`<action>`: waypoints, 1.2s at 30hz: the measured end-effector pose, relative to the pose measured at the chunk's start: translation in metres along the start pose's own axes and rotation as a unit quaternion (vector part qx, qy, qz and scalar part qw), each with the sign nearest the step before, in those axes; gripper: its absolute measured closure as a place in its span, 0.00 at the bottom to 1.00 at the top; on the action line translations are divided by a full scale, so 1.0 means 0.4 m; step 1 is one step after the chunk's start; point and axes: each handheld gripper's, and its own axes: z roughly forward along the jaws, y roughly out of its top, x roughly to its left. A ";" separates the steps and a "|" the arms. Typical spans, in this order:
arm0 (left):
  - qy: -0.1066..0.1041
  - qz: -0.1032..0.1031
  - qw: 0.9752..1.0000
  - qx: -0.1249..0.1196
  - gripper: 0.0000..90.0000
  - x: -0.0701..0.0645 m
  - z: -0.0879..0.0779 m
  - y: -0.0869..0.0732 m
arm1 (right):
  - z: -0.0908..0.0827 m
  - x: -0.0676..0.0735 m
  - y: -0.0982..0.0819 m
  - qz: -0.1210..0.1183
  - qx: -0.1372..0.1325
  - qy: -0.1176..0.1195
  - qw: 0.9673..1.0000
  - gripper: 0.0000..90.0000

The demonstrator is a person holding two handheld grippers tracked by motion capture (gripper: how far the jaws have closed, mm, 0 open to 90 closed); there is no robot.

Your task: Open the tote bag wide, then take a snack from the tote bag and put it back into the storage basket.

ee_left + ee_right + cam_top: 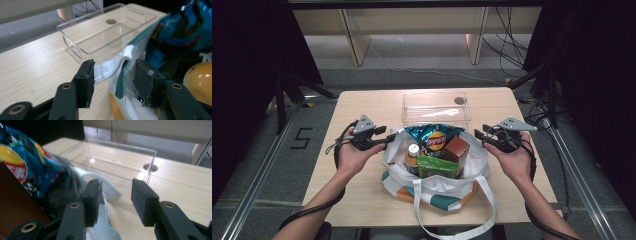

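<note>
With both rims let go, the packed bag is left standing mid-table between the released left hand-held gripper and right hand-held gripper, unpacking into the clear tray judged next.

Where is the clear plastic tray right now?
In the high view the clear plastic tray sits at the table's far middle, just behind the tote bag and its chip bag.

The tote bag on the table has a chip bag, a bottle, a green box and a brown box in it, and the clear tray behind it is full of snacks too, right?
Not quite: the clear tray is empty, as the high view shows. The tote bag does hold the chip bag, bottle, green box and brown box.
</note>
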 end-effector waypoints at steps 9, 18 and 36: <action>0.028 -0.026 0.998 -0.048 0.46 0.020 -0.027 -0.036 | -0.012 0.003 0.029 -0.016 -0.023 0.001 1.000 0.63; 0.042 -0.040 0.996 -0.071 0.45 0.026 -0.040 -0.036 | -0.012 0.008 0.042 -0.015 -0.036 0.002 0.999 0.63; 0.045 -0.049 0.995 -0.075 0.44 0.034 -0.044 -0.037 | -0.024 0.044 0.066 -0.006 -0.041 0.032 0.999 0.62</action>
